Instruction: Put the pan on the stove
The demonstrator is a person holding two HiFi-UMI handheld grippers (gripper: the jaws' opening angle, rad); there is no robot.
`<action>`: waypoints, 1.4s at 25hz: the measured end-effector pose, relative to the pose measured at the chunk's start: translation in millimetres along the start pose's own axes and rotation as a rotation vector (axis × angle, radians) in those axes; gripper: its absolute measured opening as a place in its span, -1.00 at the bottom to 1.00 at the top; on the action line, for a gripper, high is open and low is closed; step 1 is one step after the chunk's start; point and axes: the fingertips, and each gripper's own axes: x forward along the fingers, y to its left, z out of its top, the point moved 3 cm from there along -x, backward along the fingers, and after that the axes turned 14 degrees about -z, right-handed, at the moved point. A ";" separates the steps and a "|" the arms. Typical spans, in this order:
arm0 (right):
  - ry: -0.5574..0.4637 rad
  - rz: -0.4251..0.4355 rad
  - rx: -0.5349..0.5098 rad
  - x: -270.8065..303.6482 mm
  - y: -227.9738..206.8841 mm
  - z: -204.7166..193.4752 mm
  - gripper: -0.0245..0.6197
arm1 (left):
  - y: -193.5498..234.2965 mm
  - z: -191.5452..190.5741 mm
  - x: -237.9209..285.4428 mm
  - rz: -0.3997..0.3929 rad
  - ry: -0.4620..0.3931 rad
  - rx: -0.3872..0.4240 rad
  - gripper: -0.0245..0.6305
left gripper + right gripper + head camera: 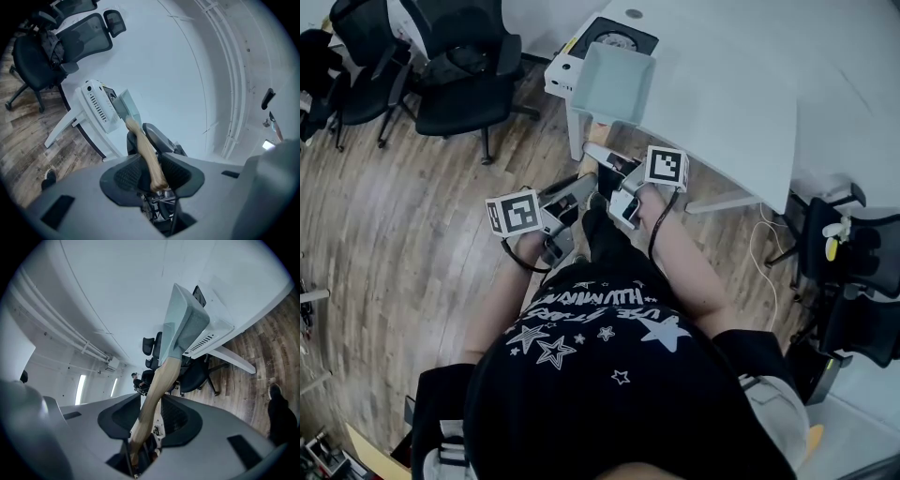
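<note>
A pale green square pan point(619, 82) with a wooden handle point(600, 150) hangs at the near corner of the white table point(741, 103). It partly covers a white stove point(561, 73) with a black top. My left gripper point(581, 190) and right gripper point(614, 176) are both shut on the handle, side by side. In the left gripper view the handle point(149, 157) runs between the pads of the left gripper point(152, 172) toward the pan point(126, 105) and stove point(96, 105). In the right gripper view the right gripper point(150, 414) clamps the handle point(157, 385) below the pan point(185, 324).
Black office chairs point(459, 66) stand on the wooden floor to the left of the table. More chairs point(853, 262) and a cable are at the right. The person's shoes point(598, 202) are just short of the table leg point(574, 131).
</note>
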 end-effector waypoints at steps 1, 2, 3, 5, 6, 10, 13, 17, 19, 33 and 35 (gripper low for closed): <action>-0.001 0.001 0.002 2.4 -1.2 3.4 -0.51 | 2.3 3.5 1.3 0.002 0.001 0.002 -0.53; -0.001 0.002 0.004 5.1 -2.5 7.3 -0.51 | 4.8 7.4 2.8 0.005 0.002 0.003 -0.53; -0.002 0.004 0.006 8.0 -3.7 11.5 -0.51 | 7.5 11.5 4.6 0.007 0.004 0.005 -0.53; -0.004 0.014 0.012 14.6 -5.4 20.3 -0.51 | 13.4 20.3 8.4 0.013 0.007 0.009 -0.53; -0.006 0.021 0.016 18.2 -6.0 25.0 -0.51 | 16.6 25.1 10.4 0.015 0.008 0.012 -0.53; -0.013 0.031 0.023 34.0 -10.5 49.7 -0.51 | 31.3 48.5 20.8 0.024 0.012 0.017 -0.53; -0.010 0.035 0.040 50.8 -15.3 77.3 -0.51 | 47.3 74.5 33.9 0.035 0.017 0.015 -0.53; -0.008 0.039 0.052 65.1 -20.1 101.9 -0.51 | 61.9 97.7 45.5 0.041 0.026 0.020 -0.53; -0.013 0.045 0.053 65.9 -18.7 105.7 -0.51 | 62.2 101.3 47.5 0.039 0.031 0.025 -0.53; -0.022 0.030 0.109 94.4 -32.6 155.0 -0.51 | 96.3 148.6 72.3 0.048 0.082 0.021 -0.53; -0.018 0.024 0.121 99.6 -36.4 159.6 -0.51 | 103.5 153.2 74.4 0.049 0.087 0.015 -0.53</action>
